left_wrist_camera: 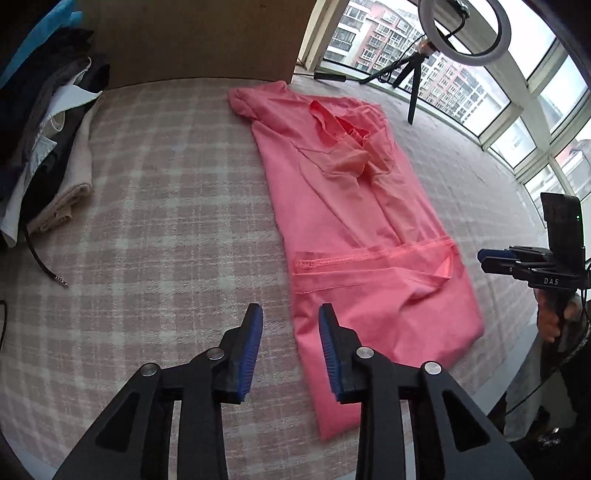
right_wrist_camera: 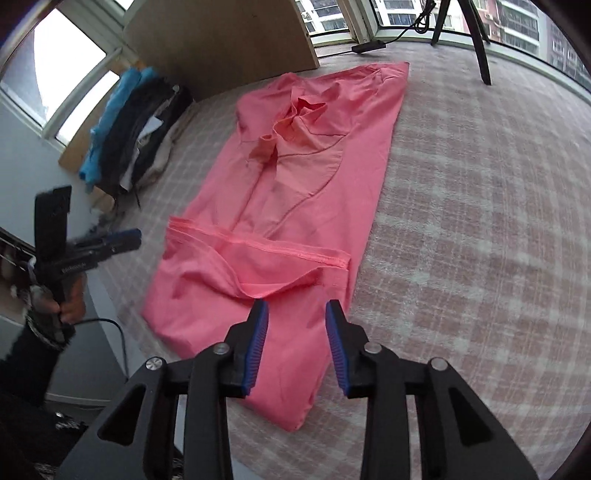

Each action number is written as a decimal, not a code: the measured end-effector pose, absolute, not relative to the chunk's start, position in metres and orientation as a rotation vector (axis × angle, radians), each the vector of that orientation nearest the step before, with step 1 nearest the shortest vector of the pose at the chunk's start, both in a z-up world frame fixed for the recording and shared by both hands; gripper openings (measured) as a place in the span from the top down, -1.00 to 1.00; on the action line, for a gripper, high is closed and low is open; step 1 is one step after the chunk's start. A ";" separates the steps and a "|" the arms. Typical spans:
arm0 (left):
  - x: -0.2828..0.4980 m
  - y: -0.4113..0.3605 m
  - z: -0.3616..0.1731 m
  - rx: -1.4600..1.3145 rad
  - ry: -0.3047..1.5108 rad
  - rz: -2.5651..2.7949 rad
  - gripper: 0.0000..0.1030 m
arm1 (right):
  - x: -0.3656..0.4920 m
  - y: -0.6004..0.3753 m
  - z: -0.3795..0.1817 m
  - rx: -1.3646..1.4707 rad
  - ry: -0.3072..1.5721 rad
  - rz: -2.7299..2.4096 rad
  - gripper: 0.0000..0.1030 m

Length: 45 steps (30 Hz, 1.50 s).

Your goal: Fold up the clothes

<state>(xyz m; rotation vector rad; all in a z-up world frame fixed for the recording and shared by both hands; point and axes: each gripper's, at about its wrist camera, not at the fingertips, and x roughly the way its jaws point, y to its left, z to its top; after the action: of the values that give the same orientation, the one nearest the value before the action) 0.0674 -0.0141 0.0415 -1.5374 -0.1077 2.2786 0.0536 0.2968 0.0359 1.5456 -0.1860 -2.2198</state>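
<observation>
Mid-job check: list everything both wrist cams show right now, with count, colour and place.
pink garment: 1, pink, partly folded, flat mid-bed
plaid bed cover: 1, beige-white, under it
clothes stack: 1, blue, black, white, cream, at the bed's edge
cardboard panel: 1, brown, far end
ring light: 1, white, on black tripod by windows
left gripper: black, blue pads, open over the garment's near edge
right gripper: same, open above the garment's near end
</observation>
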 end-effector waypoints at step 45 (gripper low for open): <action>0.034 -0.012 0.052 -1.461 -0.134 2.233 0.80 | 0.043 0.292 0.031 1.610 -0.392 -2.231 0.57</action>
<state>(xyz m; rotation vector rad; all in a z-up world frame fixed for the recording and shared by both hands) 0.0337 -0.0115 0.0516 -1.4606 -0.1338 2.2325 0.0433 0.2921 0.0314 1.6105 -0.3923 -2.2307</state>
